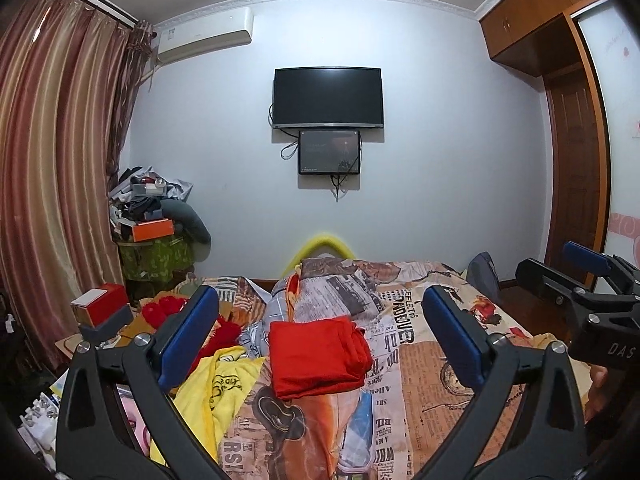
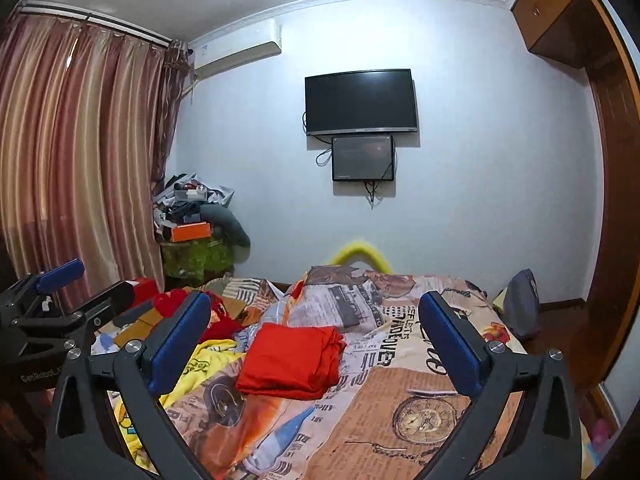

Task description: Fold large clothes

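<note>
A folded red garment [image 1: 318, 356] [image 2: 292, 360] lies on the patterned bedspread [image 1: 440, 368] [image 2: 400, 368], ahead of both grippers. My left gripper [image 1: 320, 340] stands wide open, its blue pads on either side of the red garment in the picture but short of it, with nothing between them. My right gripper [image 2: 316, 340] is also wide open and holds nothing. Each gripper shows in the other's view: the right gripper [image 1: 580, 284] at the right edge, the left gripper [image 2: 48, 292] at the left edge. A yellow garment [image 1: 216, 384] [image 2: 200, 364] lies crumpled left of the red one.
More red clothes [image 1: 168, 308] [image 2: 216, 320] and a red box [image 1: 104, 304] lie at the bed's left. A cluttered pile [image 1: 152, 216] stands by the curtain [image 1: 52, 180]. A TV [image 1: 328, 96] hangs on the far wall. A grey bag [image 2: 520, 304] sits at the bed's right, near the wardrobe [image 1: 576, 120].
</note>
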Demonstrator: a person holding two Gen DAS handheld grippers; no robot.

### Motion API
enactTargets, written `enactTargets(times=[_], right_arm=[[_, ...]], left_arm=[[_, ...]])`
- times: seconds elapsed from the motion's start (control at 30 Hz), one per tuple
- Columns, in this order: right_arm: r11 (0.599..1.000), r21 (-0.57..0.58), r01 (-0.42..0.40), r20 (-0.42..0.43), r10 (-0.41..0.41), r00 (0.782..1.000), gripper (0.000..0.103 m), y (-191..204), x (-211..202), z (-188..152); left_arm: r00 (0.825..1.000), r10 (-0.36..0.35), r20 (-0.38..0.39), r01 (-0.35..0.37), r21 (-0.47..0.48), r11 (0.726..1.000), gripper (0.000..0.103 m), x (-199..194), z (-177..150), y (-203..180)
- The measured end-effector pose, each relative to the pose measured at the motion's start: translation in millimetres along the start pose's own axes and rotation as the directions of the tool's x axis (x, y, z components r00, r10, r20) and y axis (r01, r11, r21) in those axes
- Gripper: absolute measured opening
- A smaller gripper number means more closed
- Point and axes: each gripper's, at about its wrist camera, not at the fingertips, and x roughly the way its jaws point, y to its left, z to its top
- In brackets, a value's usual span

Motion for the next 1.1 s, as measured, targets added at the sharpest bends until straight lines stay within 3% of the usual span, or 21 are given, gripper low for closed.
enactTargets(times=[1.1], right_arm=[[0.999, 0.042, -0.008, -0.031, 0.010, 0.999, 0.103, -4.8, -8.7, 0.2]], left_arm=[[0.999, -0.022, -0.028, 0.022, -0.021, 1.000, 0.102, 7.4, -4.1, -6.7]])
